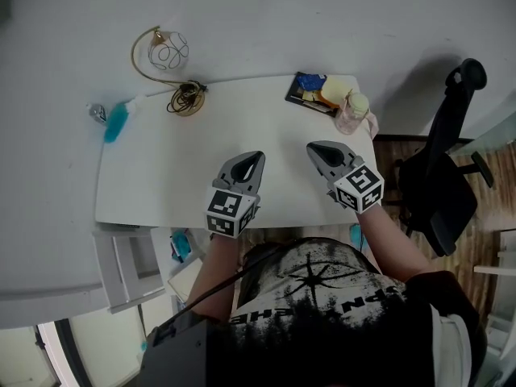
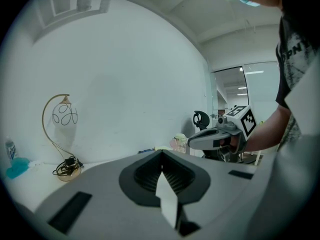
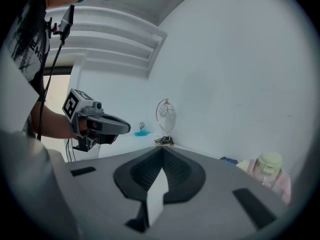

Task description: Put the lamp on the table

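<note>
Black printed shirt (image 1: 322, 297) nearest, two grippers out over a white desk (image 1: 161, 176).
Head view: left gripper (image 1: 256, 156) and right gripper (image 1: 311, 147) hover side by side above the desk's near edge. The lamp (image 1: 169, 52) stands upright at the far left corner, well apart from both, against a white wall. Left gripper view: jaws clenched, empty, lamp far to their left. Right gripper view: jaws clenched, empty, lamp straight beyond.

Lamp (image 1: 169, 58): gold arched stem, wire globe shade, cord coiled on round base; stands upright on white table (image 1: 242, 135), far left corner.
</note>
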`<move>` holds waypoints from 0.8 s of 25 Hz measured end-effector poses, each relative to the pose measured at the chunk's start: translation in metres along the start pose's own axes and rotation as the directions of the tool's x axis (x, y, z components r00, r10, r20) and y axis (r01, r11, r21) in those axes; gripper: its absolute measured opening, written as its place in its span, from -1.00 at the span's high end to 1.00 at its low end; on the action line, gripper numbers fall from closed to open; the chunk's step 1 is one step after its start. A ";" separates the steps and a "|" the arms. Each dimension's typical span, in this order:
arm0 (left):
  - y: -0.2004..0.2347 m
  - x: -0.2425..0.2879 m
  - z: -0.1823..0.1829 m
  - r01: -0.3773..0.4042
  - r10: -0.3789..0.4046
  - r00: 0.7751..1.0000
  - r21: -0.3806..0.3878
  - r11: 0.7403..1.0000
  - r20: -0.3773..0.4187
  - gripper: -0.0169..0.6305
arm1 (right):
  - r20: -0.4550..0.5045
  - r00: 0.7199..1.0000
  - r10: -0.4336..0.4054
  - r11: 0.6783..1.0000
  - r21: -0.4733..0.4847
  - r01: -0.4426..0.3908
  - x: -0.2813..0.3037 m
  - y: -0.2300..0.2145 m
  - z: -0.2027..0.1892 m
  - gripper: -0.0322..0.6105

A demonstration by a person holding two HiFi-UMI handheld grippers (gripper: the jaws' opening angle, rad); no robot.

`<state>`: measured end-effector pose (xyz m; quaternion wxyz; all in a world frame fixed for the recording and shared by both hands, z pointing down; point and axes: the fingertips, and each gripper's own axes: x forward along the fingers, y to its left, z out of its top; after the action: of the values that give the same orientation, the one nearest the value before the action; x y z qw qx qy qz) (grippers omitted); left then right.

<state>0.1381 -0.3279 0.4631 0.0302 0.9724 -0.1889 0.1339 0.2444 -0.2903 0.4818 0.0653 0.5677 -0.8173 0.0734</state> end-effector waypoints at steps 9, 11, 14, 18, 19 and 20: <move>-0.020 0.002 0.001 0.026 -0.026 1.000 0.016 1.000 -0.014 0.90 | -0.012 1.000 -0.020 1.000 -0.017 0.019 -0.015 -0.001 -0.004 0.84; -0.021 0.003 -0.003 0.028 -0.028 0.999 0.011 1.000 -0.027 0.90 | -0.011 1.000 -0.021 1.000 -0.018 0.020 -0.017 -0.001 -0.005 0.84; -0.024 0.004 -0.003 0.032 -0.032 0.999 0.016 0.999 -0.030 0.90 | -0.005 1.000 -0.018 1.000 -0.018 0.018 -0.019 0.000 -0.005 0.84; -0.030 0.006 -0.002 0.044 -0.043 0.999 0.021 0.999 -0.032 0.90 | 0.005 1.000 -0.014 0.999 -0.033 0.014 -0.022 0.003 -0.005 0.84; -0.031 0.007 -0.001 0.047 -0.046 0.998 0.022 0.999 -0.030 0.90 | 0.004 1.000 -0.012 0.999 -0.035 0.013 -0.023 0.004 -0.006 0.84; -0.032 0.007 0.000 0.050 -0.049 0.998 0.025 0.998 -0.029 0.90 | 0.004 1.000 -0.011 0.999 -0.033 0.011 -0.023 0.005 -0.007 0.84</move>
<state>0.1564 -0.3005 0.4649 0.0237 0.9751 -0.1627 0.1491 0.2476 -0.2661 0.4837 0.0734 0.5712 -0.8154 0.0583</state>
